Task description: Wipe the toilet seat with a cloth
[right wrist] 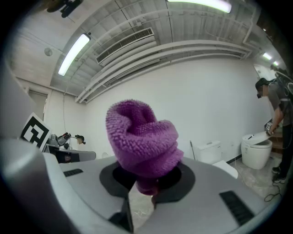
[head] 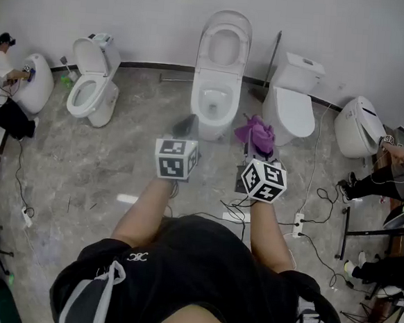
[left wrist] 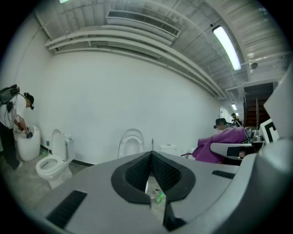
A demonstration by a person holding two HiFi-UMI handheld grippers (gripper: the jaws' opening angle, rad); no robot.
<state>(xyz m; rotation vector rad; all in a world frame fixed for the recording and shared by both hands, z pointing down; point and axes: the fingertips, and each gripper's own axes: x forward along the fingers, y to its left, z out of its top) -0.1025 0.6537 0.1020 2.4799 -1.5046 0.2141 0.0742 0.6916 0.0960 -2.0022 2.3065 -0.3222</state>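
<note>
The left gripper (head: 186, 125) sat just left of centre in the head view, its marker cube below it. In its own view the left gripper (left wrist: 151, 157) had both jaws pressed together with nothing between them; a small green bottle (left wrist: 158, 197) showed on the floor below the tips.

The right gripper (head: 253, 149) sat just right of centre in the head view. Its jaws were clamped on the purple cloth (head: 256, 132), which bunched above the tips. In the right gripper view the cloth (right wrist: 142, 141) filled the middle of the frame as a folded, nubby wad, its lower end pinched between the right gripper (right wrist: 144, 183) jaws.

The centre toilet (head: 213, 113) stood at upper centre of the head view against the white wall (head: 151, 14), its lid (head: 225, 44) raised and the bowl rim exposed. Both grippers were held in front of it, apart from it; the cloth touched no part of it.

A second toilet (head: 93, 86) with raised lid stood at upper left, and a closed toilet (head: 290, 105) at upper right. The floor (head: 104, 170) was grey, marbled stone.
</note>
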